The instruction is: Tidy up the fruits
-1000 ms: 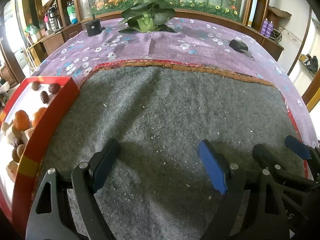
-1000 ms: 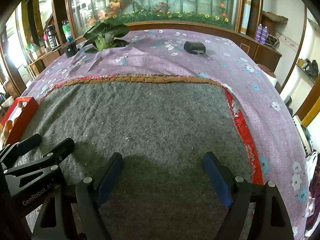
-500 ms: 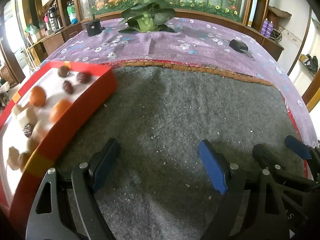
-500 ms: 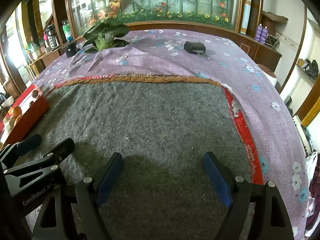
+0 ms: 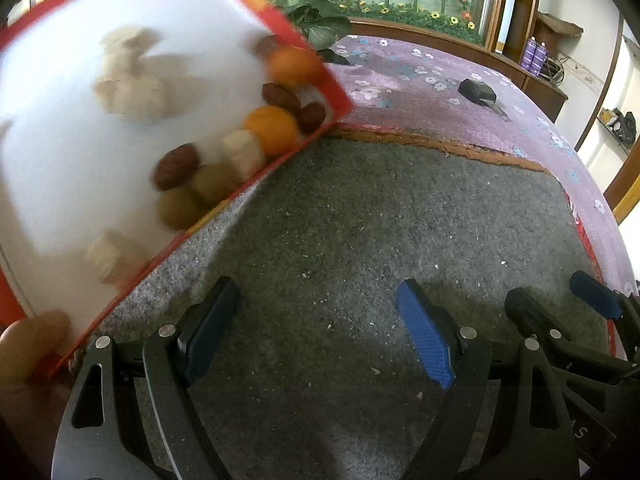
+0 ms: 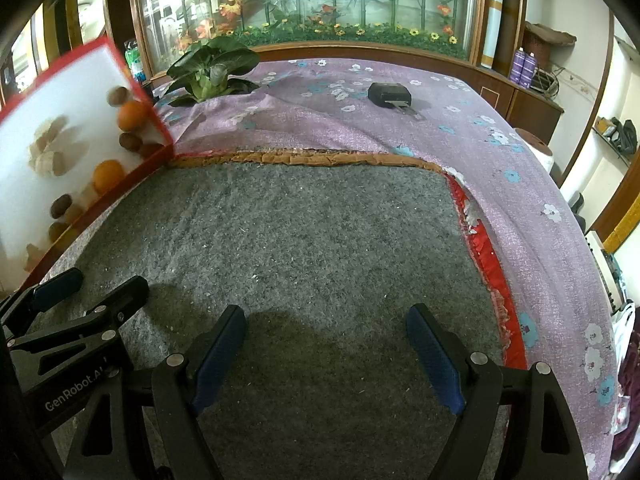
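A red-rimmed box with a white floor (image 5: 60, 152) is tilted steeply up at the left, its lower edge on the grey felt mat (image 5: 360, 240). A bare hand (image 5: 28, 344) holds its near corner. Several fruits have slid against the lower rim: oranges (image 5: 272, 128), dark red dates (image 5: 176, 166), brown round fruits (image 5: 180, 208) and pale chunks (image 5: 132, 88). The box also shows in the right wrist view (image 6: 60, 152). My left gripper (image 5: 316, 336) is open and empty over the mat, right of the box. My right gripper (image 6: 328, 356) is open and empty beside it.
A purple flowered cloth (image 6: 400, 120) covers the table beyond the mat. On it lie a green leafy plant (image 6: 212, 68) and a black device (image 6: 390, 94). A wooden cabinet with a flower display (image 6: 320, 0) stands behind. The table drops off at the right.
The box has come in from the left and been tipped up steeply by a hand; the fruits have slid to its lower rim. Both grippers have stayed still and open.
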Demonstrator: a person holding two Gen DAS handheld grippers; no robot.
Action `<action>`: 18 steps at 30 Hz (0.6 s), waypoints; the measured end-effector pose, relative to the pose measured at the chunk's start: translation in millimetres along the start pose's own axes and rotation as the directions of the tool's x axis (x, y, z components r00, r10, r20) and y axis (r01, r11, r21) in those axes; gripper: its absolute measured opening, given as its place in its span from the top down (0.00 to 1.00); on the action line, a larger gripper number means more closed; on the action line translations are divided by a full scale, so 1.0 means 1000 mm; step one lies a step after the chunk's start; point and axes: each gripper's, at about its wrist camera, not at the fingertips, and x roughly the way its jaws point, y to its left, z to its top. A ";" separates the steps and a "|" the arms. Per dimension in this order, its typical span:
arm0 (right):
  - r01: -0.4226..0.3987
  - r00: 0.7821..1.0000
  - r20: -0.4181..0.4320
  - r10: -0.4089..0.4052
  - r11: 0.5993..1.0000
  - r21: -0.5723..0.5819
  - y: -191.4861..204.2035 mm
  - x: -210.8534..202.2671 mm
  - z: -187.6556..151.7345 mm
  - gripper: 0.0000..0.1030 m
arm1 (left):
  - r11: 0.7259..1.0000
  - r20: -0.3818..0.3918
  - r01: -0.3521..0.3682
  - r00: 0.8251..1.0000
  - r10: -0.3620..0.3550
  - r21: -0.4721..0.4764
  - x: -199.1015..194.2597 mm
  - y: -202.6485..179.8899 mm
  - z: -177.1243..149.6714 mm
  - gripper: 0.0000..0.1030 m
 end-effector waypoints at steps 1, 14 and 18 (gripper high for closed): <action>0.000 1.000 0.000 0.000 1.000 0.000 0.000 0.000 0.000 0.20 | 1.000 0.000 0.000 1.000 0.000 0.000 0.000 0.000 0.000 0.19; 0.000 1.000 0.000 0.000 1.000 0.000 0.001 0.000 0.002 0.20 | 1.000 0.000 0.000 1.000 0.000 0.000 0.000 0.000 0.001 0.19; 0.000 1.000 0.000 0.000 1.000 0.000 0.001 0.001 0.002 0.20 | 1.000 0.000 0.000 1.000 0.000 0.000 -0.003 0.003 -0.002 0.19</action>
